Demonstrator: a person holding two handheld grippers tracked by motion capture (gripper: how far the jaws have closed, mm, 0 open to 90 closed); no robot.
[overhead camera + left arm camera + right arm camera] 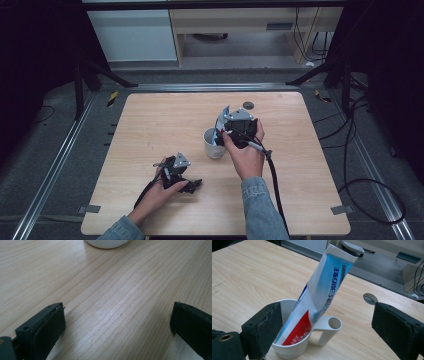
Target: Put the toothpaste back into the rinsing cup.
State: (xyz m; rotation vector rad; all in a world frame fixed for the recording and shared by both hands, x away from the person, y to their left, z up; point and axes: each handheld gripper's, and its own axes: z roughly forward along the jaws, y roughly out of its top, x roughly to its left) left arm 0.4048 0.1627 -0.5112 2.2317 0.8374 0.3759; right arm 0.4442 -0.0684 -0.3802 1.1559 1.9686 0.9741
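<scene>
- High view: a white cup [214,143] stands near the middle of the wooden table [150,120], and everything else is placed from it. The right gripper [235,131] hangs just beside the cup on its right, with the toothpaste tube [220,119] rising from the cup's mouth close against it. The left gripper [186,183] rests on the table below and to the left of the cup, well apart from it. A small dark round disc [248,105] lies on the table beyond the cup, toward the far edge.
- Left gripper view: the left gripper's jaws are spread wide over bare wood with nothing between them; the base of the cup [107,243] sits ahead at the top edge.
- Right gripper view: the tube [322,293] stands in the cup [292,347], lower end inside, crimped end leaning up and away over the rim by the handle [329,328]. The right gripper's [324,322] jaws stand wide apart on either side of the cup and tube, pads touching neither, so the tube is released.
- Step in hand, as I judge it: the tube has been set in the cup and let go. The next move calls for drawing the right gripper back without brushing the leaning tube, which could tip the light cup.
</scene>
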